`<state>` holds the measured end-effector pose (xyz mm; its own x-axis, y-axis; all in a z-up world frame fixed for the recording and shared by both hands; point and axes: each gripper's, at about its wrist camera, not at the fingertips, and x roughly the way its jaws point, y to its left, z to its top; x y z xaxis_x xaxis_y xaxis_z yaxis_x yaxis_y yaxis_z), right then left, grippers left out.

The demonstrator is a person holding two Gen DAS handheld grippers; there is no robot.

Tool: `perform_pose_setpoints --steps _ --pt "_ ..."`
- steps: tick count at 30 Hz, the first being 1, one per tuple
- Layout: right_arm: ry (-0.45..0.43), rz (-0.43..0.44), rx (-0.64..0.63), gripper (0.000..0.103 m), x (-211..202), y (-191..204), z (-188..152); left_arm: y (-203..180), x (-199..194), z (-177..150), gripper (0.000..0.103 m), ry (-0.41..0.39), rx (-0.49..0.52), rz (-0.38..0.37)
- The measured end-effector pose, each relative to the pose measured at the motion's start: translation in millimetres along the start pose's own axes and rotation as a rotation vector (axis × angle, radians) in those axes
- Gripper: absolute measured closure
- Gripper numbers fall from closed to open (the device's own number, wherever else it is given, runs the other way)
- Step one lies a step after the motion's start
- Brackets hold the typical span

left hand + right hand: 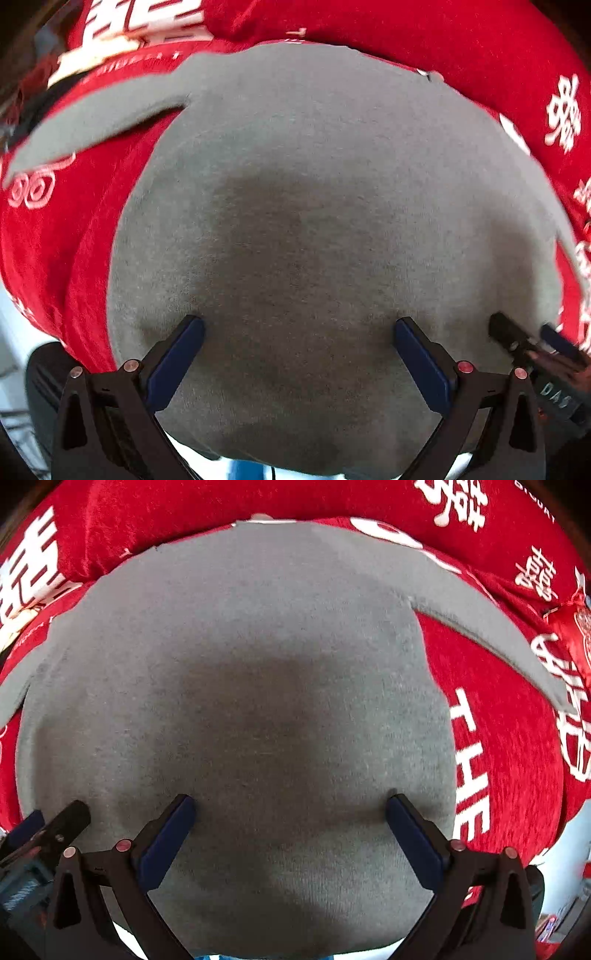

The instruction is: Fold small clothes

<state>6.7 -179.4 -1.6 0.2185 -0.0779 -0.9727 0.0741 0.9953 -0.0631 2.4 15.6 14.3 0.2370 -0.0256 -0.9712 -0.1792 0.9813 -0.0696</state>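
Grippers (299, 328) over "THE"-lettered red cloth (517, 738)

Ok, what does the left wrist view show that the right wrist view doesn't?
Left wrist only: the left gripper open over the shirt, its left sleeve spread out, the right gripper at the edge. Right wrist only: the right sleeve and "THE" printed on the red cloth. Both: the grey shirt flat on that cloth, jaws wide apart.

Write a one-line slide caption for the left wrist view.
Open left gripper poised over a grey garment spread on a red printed cloth, right gripper alongside.
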Motion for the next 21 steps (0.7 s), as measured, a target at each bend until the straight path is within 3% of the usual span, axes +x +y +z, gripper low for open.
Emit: perform_pose_setpoints --steps 9,21 --pt "-0.079 0.004 -0.022 0.000 -1.0 0.7 -9.2 -4.3 3.6 2.5 0.000 -0.005 0.000 0.006" --pt "-0.079 0.002 -0.029 0.000 -2.2 3.7 -7.4 -5.8 11.8 -5.3 0.000 -0.025 0.002 0.012"
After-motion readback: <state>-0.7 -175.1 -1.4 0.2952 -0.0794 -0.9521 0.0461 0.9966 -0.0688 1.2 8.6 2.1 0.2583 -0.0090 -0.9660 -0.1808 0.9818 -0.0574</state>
